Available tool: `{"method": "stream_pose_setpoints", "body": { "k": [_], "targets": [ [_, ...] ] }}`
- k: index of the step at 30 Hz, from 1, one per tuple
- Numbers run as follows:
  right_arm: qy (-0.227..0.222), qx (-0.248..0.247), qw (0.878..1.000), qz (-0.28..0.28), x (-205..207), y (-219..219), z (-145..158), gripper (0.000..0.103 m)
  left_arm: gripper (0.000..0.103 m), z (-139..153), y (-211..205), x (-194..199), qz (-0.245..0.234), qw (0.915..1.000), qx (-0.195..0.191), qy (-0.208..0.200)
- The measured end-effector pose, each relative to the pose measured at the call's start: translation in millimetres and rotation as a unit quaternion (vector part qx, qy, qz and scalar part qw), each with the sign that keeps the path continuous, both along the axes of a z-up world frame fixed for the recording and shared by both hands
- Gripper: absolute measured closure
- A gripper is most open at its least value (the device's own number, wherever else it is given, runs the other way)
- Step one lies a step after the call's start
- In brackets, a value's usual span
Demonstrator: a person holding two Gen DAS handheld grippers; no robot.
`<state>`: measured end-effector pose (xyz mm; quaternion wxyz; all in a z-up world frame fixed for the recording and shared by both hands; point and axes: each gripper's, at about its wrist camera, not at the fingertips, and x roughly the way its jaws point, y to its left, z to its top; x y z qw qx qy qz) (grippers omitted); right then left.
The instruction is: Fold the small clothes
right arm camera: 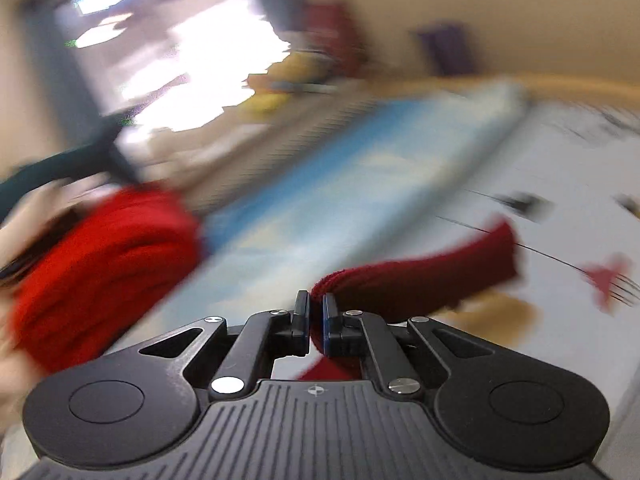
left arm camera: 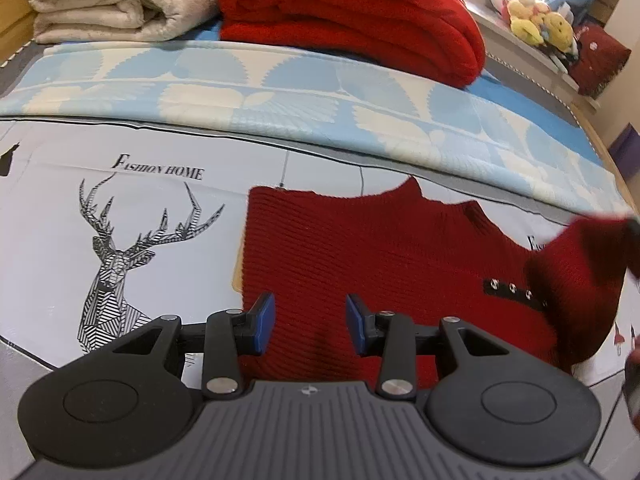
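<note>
A small dark red knit sweater lies on the white printed sheet, its left side folded in to a straight edge. A black strip with metal eyelets crosses its front. My left gripper is open and empty, hovering over the sweater's near hem. My right gripper is shut on a lifted part of the sweater, which drapes to the right. That lifted part shows at the right edge of the left wrist view. The right wrist view is heavily blurred.
A folded red blanket and a folded cream blanket lie at the back of the bed. A blue and cream patterned cover runs across behind the sweater. Plush toys sit on a ledge at the far right.
</note>
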<state>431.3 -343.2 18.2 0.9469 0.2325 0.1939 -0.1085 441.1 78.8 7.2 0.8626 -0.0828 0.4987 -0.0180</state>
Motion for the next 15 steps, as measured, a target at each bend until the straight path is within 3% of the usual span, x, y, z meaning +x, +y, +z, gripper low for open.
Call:
{"method": "stream_pose_setpoints", "body": {
  "k": [2, 4, 6, 8, 11, 13, 15],
  "targets": [
    [-0.032, -0.046, 0.994, 0.099, -0.3, 56.5, 14.8, 0.098, 0.060, 0.7, 4.6, 0.2, 0.011, 0.9999, -0.002, -0.001],
    [-0.044, -0.085, 0.977, 0.191, -3.5, 110.1, 15.4, 0.097, 0.060, 1.4, 9.5, 0.5, 0.022, 0.9997, -0.005, 0.000],
    [-0.016, -0.102, 0.953, 0.285, -4.6, 155.5, -1.3, 0.096, 0.060, 1.9, 15.1, 0.4, 0.036, 0.9993, -0.008, 0.000],
    [0.036, -0.103, 0.921, 0.374, -7.7, 189.6, -25.0, 0.096, 0.060, 2.4, 20.4, -0.1, 0.042, 0.9990, -0.013, 0.001],
    [0.098, -0.122, 0.883, 0.443, -15.1, 217.5, -47.1, 0.096, 0.060, 3.5, 28.6, -0.4, 0.052, 0.9985, -0.019, 0.002],
    [0.115, -0.124, 0.878, 0.447, -14.7, 218.5, -49.6, 0.094, 0.060, 4.5, 33.6, -0.3, 0.058, 0.9981, -0.022, 0.002],
    [0.128, -0.110, 0.891, 0.421, -8.4, 210.0, -49.8, 0.074, 0.060, 4.1, 37.4, 0.1, 0.062, 0.9977, -0.025, 0.002]
  ]
}}
